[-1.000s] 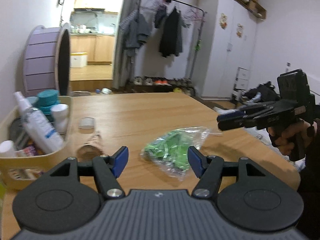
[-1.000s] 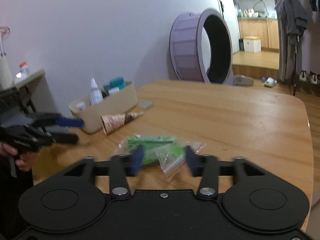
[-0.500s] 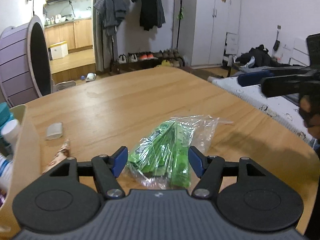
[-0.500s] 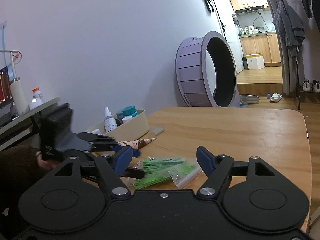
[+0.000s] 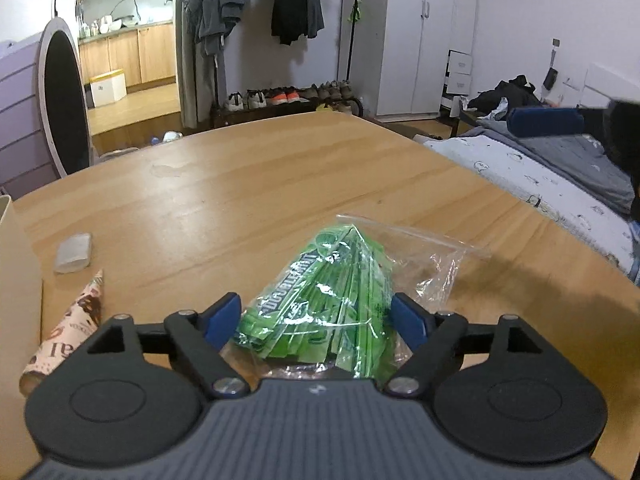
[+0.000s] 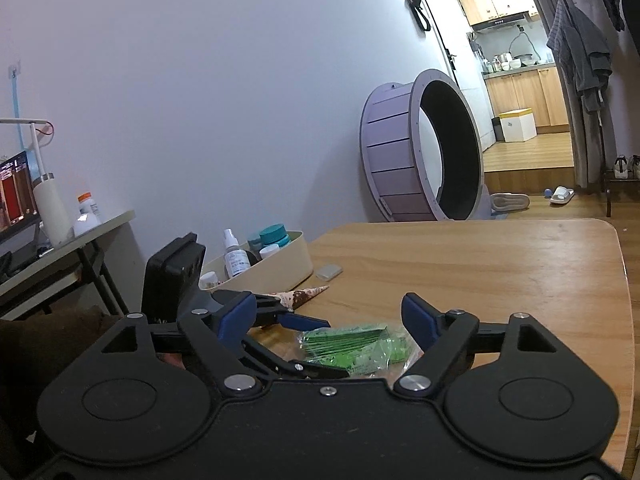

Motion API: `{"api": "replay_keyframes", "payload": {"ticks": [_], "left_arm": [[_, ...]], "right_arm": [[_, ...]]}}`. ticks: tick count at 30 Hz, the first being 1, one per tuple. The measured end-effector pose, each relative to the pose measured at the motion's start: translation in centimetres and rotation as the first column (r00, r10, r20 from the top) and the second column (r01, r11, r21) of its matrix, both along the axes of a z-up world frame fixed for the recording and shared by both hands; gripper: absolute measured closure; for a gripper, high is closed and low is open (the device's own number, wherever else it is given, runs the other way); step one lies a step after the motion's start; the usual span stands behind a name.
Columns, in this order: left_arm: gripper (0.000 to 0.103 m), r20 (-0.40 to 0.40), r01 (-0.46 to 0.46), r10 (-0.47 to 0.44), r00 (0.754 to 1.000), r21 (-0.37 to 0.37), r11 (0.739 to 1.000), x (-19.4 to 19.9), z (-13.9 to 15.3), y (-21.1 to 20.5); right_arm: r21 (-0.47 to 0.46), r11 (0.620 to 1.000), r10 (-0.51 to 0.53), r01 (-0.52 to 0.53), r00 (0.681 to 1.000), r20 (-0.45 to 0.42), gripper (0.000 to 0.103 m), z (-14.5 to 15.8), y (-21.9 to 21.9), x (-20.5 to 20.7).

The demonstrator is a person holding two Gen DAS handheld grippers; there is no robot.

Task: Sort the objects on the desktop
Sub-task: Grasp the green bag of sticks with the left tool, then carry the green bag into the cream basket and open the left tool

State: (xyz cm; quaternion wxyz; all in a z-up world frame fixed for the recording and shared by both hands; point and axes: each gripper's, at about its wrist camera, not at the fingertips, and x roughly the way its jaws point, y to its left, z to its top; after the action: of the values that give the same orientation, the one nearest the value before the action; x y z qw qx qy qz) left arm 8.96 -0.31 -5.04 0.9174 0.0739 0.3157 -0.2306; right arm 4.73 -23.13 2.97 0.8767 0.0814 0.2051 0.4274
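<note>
In the left wrist view we see our left claw (image 5: 316, 318) spread wide at the lower middle of the frame, its two blue pads on either side of the clear bag of green packets (image 5: 340, 300). The bag lies flat on the wooden surface (image 5: 280, 184), just ahead of the claw body. The pads look close to the plastic, but we cannot tell whether they touch it.

At the lower left of that frame a paper cone (image 5: 70, 330) lies on its side with its tip pointing up the picture, and a small grey block (image 5: 73, 252) rests just beyond it. A sliver of the beige bin (image 5: 16, 300) runs along the left edge.

In the right wrist view our right claw (image 6: 330, 322) also stands wide and empty in the lower middle, above the surface. Between its pads we see the same bag and, left of it, the left claw reaching in around the bag's near end. Further back at centre left, the bin holds a spray bottle (image 6: 236, 254) and a teal-lidded jar (image 6: 274, 236); the cone and the grey block lie beside it.
</note>
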Motion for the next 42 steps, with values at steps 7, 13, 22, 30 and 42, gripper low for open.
{"api": "replay_keyframes", "payload": {"ticks": [7, 13, 22, 30, 42], "left_arm": [[0.066, 0.039, 0.041, -0.042, 0.998, 0.005, 0.999, -2.3, 0.2, -0.3], [0.085, 0.080, 0.018, -0.017, 0.997, -0.008, 1.000, -3.6, 0.3, -0.2], [0.088, 0.132, -0.042, 0.047, 0.990, -0.037, 0.998, -5.4, 1.4, 0.7], [0.088, 0.210, -0.120, 0.145, 0.967, -0.127, 0.985, -8.7, 3.7, 3.3], [0.088, 0.318, -0.246, 0.317, 0.893, -0.243, 0.938, -12.0, 7.5, 8.7]], "right_arm": [[0.003, 1.000, -0.003, 0.003, 1.000, 0.010, 0.021, 0.3, 0.6, 0.1], [0.007, 1.000, -0.008, 0.008, 1.000, 0.021, 0.021, 0.4, 1.1, 0.0], [0.038, 0.999, -0.034, 0.033, 0.999, 0.033, 0.021, 0.6, 1.6, 0.1], [0.036, 0.999, -0.012, 0.010, 0.998, 0.054, 0.019, 0.4, 3.1, -0.2], [0.052, 0.999, 0.000, -0.005, 0.995, 0.101, 0.015, 0.0, 4.8, -1.2]]}}
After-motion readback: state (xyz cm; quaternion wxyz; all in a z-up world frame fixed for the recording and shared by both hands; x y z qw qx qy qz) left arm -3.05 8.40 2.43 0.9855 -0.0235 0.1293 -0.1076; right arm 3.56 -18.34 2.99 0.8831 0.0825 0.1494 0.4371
